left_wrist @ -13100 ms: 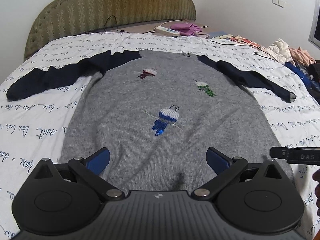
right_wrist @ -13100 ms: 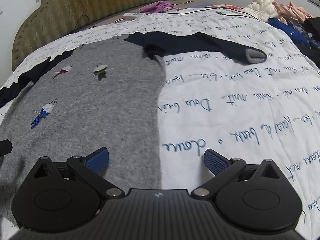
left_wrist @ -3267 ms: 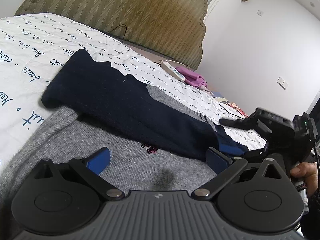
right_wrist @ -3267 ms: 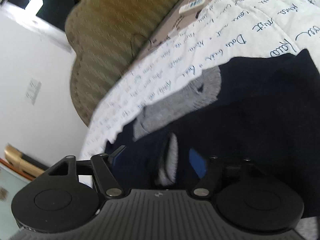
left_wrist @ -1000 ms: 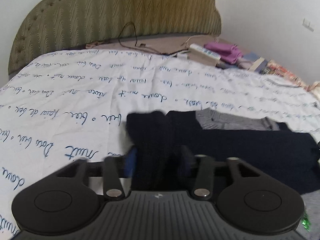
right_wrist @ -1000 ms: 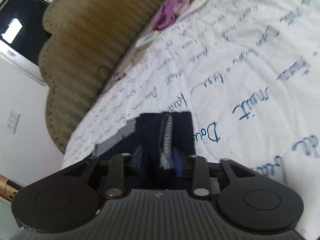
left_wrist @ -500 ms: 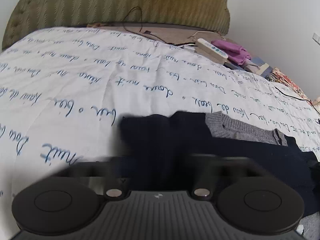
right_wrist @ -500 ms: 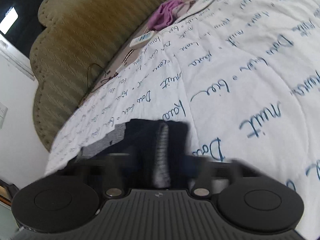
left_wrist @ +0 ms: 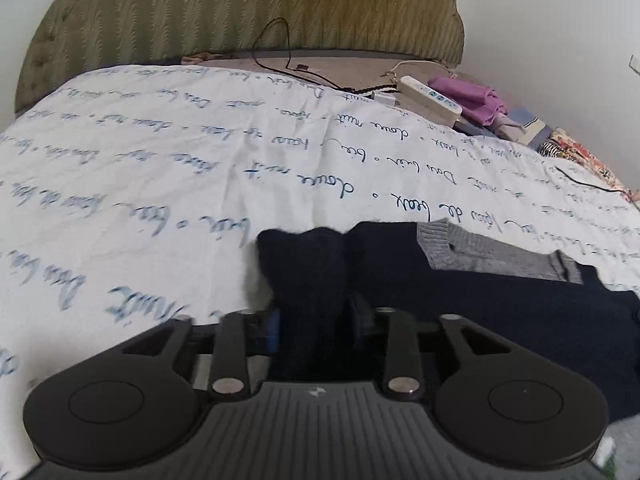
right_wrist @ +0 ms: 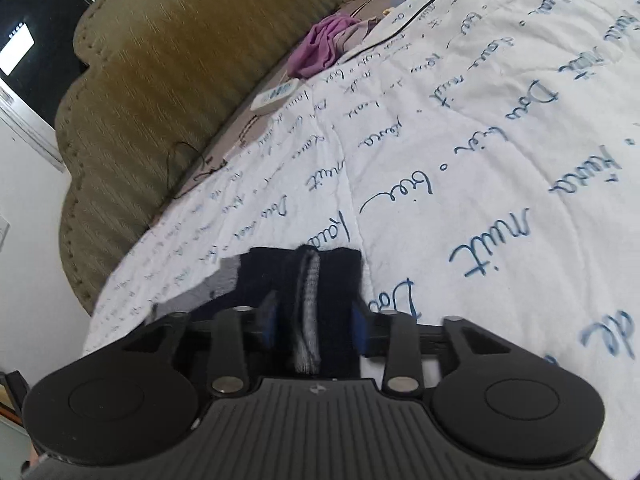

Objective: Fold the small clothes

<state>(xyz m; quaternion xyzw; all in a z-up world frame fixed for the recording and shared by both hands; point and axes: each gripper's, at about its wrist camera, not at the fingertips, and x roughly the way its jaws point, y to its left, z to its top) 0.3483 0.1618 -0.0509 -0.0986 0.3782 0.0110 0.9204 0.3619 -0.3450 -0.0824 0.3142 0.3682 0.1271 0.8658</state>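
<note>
1. While both sets of jaws are opening, the sweater is seen lying on the bed, its navy sleeves folded over the grey body.
2. The left gripper is set about half wide, a raised navy fold standing between its fingers; in this blurred view it cannot be told whether the pads still touch the knit.
3. The right gripper is likewise about half wide, with a pinched ridge of navy and grey knit rising between the blue pads, which appear just clear of it.
4. In the left view the sweater runs from the jaws toward 3 o'clock; its grey collar shows at about 2 o'clock.
5. Snagging is the main risk: if either gripper is drawn back before the jaws are fully clear, fuzzy knit may be dragged along and the fold pulled open.
6. The ridges may stay bunched once released, so the folded edge could be left uneven.
7. A cable and loose clothes near the headboard lie well apart, at about 12 o'clock, and are judged no hazard.
</note>
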